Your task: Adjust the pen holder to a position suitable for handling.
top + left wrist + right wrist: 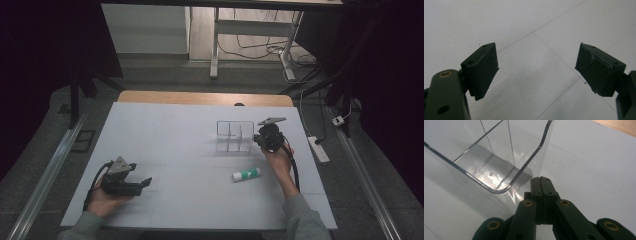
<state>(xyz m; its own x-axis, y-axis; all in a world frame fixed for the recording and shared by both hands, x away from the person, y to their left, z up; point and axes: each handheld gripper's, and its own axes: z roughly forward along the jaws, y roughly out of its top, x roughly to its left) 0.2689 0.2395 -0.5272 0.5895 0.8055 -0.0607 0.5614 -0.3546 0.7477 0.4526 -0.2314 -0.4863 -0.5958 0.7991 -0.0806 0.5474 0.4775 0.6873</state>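
A clear plastic organiser [234, 136] with dividers stands right of the middle on the white table cover [175, 150]. My right gripper [256, 137] is shut with nothing between its jaws, its tips just beside the organiser's right wall. In the right gripper view the closed tips [540, 180] sit close to the outside of the organiser's [486, 157] rounded corner. A white glue stick with a green label [246, 174] lies on its side in front of that hand. My left gripper [144, 182] rests at the near left, open, and its jaws [536, 67] frame bare white surface.
A strip of wooden tabletop [205, 97] shows beyond the white cover's far edge and at the corner of the right gripper view [621, 126]. A power strip [318, 149] and cables lie on the floor to the right.
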